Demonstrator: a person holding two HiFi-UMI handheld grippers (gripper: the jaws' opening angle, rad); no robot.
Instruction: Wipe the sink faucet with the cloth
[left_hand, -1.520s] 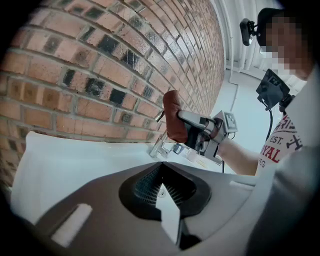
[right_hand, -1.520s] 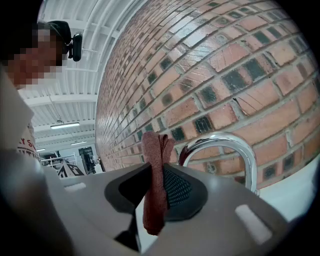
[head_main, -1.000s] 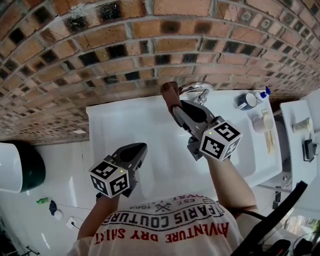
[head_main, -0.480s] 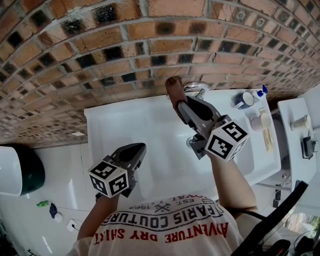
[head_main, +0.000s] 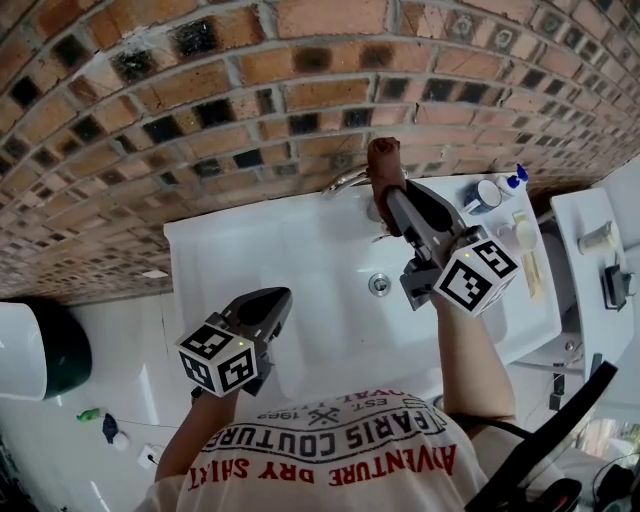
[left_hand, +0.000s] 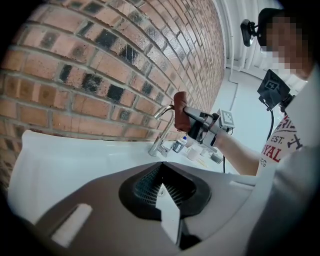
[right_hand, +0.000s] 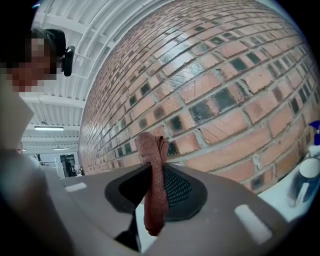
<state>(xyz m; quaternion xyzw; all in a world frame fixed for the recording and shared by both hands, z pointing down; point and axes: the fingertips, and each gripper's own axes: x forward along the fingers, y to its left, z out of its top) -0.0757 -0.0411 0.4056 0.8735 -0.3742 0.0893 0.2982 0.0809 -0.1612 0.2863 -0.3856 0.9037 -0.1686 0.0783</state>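
Cloth (head_main: 384, 162), reddish-brown and bunched into a narrow fold, was pinched between the jaws of the right gripper (head_main: 391, 200), its free end sticking up past the tips. It was pressed against the top of the curved chrome faucet (head_main: 343, 181) at the far edge of the white sink (head_main: 250, 250), just in front of the brick wall (head_main: 250, 90). The spout's arc showed to the left of the cloth. The left gripper (head_main: 274, 300) hovered over the near left part of the sink, well apart from the faucet, its jaws pressed together on nothing. A drain (head_main: 379, 284) sat in the basin, and a blue-capped bottle (head_main: 518, 183) stood at the far right.
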